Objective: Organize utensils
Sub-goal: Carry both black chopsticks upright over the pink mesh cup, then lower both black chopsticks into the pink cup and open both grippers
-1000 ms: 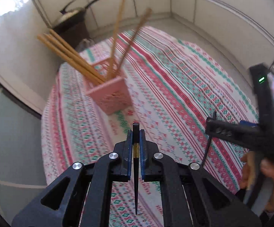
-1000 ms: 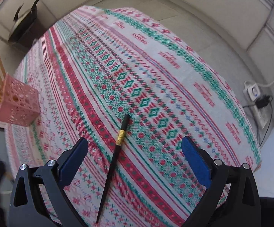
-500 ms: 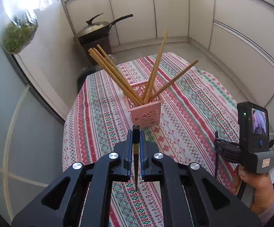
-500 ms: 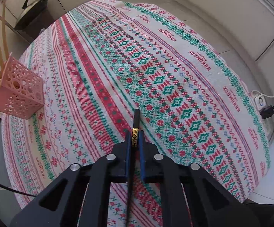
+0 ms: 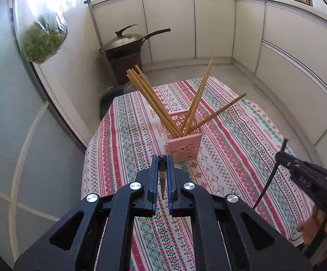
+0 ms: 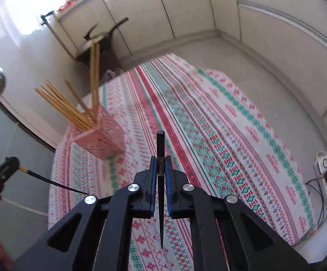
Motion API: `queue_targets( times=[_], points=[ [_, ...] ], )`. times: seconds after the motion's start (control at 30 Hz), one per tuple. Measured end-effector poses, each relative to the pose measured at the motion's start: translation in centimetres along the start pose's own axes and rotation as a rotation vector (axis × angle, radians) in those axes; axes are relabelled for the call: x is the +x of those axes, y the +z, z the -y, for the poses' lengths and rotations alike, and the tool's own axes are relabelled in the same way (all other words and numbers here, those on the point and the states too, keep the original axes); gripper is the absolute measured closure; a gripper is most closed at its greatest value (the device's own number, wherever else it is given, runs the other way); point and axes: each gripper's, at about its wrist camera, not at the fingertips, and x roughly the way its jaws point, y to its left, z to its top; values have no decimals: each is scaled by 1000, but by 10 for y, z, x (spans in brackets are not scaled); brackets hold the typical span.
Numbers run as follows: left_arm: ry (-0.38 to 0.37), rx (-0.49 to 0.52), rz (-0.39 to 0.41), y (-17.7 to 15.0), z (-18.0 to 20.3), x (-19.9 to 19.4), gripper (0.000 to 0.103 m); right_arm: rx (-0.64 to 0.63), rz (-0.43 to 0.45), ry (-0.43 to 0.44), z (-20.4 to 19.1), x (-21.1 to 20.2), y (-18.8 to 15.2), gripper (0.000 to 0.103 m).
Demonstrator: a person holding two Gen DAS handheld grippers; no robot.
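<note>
Pinching one black chopstick (image 5: 162, 178), the left gripper (image 5: 162, 164) hangs above the patterned tablecloth (image 5: 231, 158) near the pink basket (image 5: 183, 144). Right gripper (image 6: 160, 164) clamps another black chopstick (image 6: 160, 149).

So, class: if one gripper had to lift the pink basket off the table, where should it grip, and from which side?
Grip one bare wall of the pink basket at its top rim, coming from above at the near right corner; the wooden chopsticks fan out left, back and right.
</note>
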Motion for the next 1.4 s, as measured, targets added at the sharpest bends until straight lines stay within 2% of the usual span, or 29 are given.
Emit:
queue_targets(
  times=[0.37, 0.67, 0.93, 1.1, 1.2, 1.23, 1.3, 1.4],
  points=[
    [-19, -39, 63, 14, -7, -20, 97, 33, 173, 107, -3, -76, 48, 96],
    [-60, -121, 184, 63, -23, -45, 97, 72, 302, 209, -3, -128, 102, 96],
    [-83, -181, 237, 105, -31, -38, 97, 90, 354, 264, -3, -141, 131, 96],
    [-106, -203, 195, 111, -24, -8, 96, 106, 340, 273, -2, -131, 142, 96],
    [-140, -247, 158, 107, -29, 9, 84, 99, 344, 279, -5, -129, 145, 96],
    [-142, -264, 157, 106, -34, 10, 84, 93, 346, 283, -7, -129, 146, 96],
    [-145, -283, 173, 105, -41, 4, 81, 76, 353, 287, -12, -131, 147, 96],
    [-125, -305, 216, 103, -50, -13, 69, 41, 359, 295, -27, -131, 149, 96]
  ],
)
